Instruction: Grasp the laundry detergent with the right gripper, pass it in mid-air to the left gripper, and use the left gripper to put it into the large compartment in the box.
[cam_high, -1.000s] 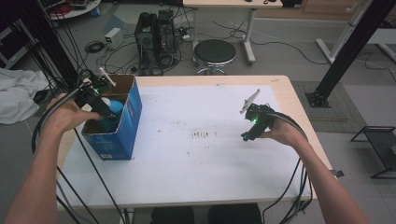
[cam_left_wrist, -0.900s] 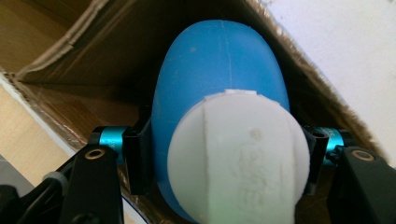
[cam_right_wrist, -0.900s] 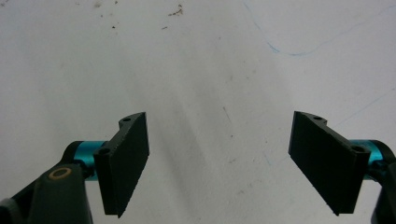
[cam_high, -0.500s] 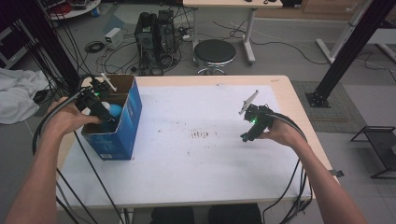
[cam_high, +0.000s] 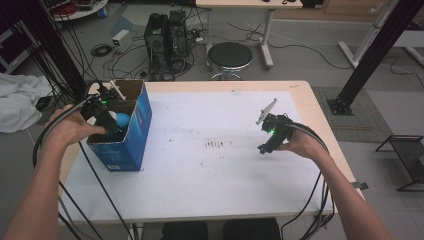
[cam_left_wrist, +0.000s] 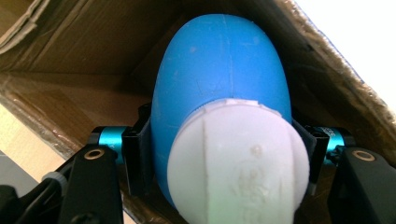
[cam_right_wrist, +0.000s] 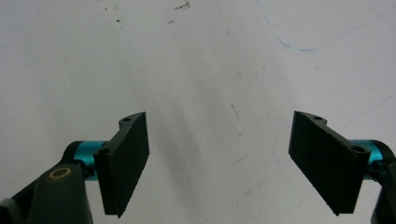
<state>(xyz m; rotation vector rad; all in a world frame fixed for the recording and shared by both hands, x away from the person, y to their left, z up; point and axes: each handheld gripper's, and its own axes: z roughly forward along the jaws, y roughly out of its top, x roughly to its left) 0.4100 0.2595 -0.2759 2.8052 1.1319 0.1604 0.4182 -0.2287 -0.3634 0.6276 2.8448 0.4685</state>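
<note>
Little has moved since a second ago: both hands sit as they were.
Left gripper (cam_high: 111, 123) clamps a blue-and-white bottle (cam_left_wrist: 224, 116) inside the cardboard box (cam_high: 131, 145); lifting it out remains. Right gripper (cam_right_wrist: 219, 161) hangs released, empty, over the table (cam_high: 210, 175).

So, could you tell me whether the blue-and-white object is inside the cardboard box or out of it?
Inside: the blue-and-white object sits between the box's brown walls, clamped by the left tool.

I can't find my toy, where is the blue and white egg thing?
The blue and white egg is squeezed in the left tongs, inside the open blue box at the table's left edge in the high view.
</note>
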